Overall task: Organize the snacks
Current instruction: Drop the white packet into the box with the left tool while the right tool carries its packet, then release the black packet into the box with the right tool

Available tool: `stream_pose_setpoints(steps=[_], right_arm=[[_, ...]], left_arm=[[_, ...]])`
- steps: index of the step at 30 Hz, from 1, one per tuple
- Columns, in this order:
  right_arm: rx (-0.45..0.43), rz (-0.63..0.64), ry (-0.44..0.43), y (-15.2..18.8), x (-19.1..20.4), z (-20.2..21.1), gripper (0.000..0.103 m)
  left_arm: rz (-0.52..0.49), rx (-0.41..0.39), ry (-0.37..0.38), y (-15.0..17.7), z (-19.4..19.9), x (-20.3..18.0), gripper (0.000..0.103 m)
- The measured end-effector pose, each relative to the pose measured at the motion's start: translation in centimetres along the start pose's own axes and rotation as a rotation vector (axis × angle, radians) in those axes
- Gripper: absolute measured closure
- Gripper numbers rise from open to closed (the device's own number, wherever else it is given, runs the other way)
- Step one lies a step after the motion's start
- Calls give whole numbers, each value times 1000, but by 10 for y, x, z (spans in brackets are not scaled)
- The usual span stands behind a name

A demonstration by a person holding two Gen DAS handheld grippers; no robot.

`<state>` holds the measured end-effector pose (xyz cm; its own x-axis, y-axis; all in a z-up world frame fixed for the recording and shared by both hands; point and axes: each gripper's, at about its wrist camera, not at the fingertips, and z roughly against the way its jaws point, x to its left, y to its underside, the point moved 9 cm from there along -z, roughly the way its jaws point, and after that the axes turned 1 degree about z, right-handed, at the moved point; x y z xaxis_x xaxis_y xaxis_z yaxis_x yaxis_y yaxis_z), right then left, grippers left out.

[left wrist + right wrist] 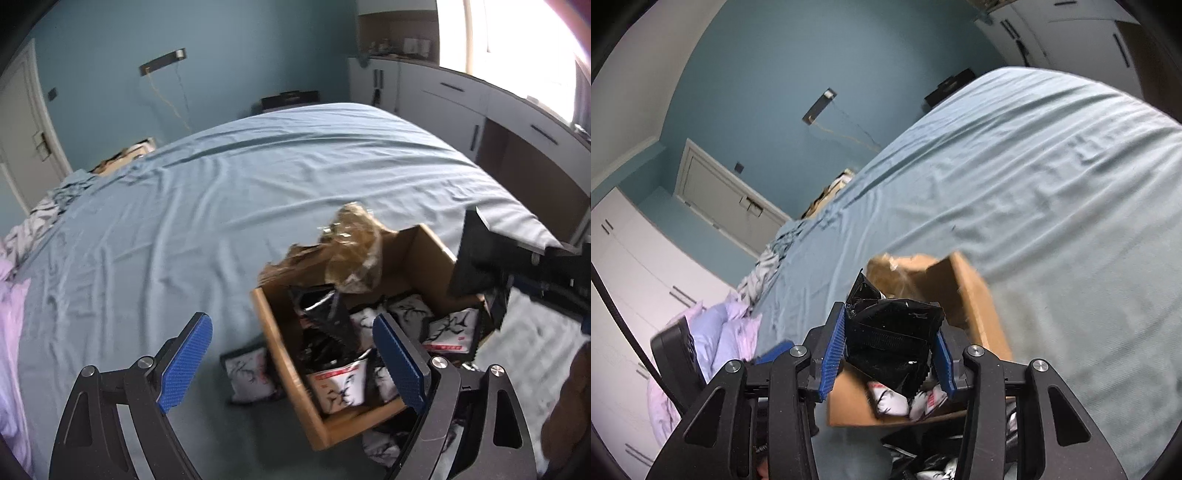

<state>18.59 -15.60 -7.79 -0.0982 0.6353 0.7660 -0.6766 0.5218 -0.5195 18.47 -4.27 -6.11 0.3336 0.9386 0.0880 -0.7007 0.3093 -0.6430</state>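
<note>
Box: cardboard box [288, 354] on the blue bed [221, 206], flaps up, holding black-and-white snack packets [338, 386].
Loose packet [249, 376]: on bed, touching the box at its 9 o'clock.
Left claw [291, 363]: spread wide, nothing between pads, over box rim.
Right claw [890, 350]: clamped on a black snack bag [890, 332] above box.

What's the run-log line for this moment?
left gripper: open, empty, above box edge | right gripper: shut on black packet, above box | white packets: in box | one packet: on bed beside box
</note>
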Motion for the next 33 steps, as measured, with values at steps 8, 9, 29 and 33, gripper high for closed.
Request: stream_pose_setpoints(steps=[8,9,29,33], right_arm=[[49,-73,89,14,-15,18,25],[49,-77,99,15,-16,28,23],[106,-153,350,78,-13,153,23],[102,-159,358,82,-11,153,23]], left_arm=[[31,42,-24,34,46,25,13],[17,42,-33,38,51,24,13],[-22,45,-106,88,105,18,7],[57,95,-69,99,103,22,6]])
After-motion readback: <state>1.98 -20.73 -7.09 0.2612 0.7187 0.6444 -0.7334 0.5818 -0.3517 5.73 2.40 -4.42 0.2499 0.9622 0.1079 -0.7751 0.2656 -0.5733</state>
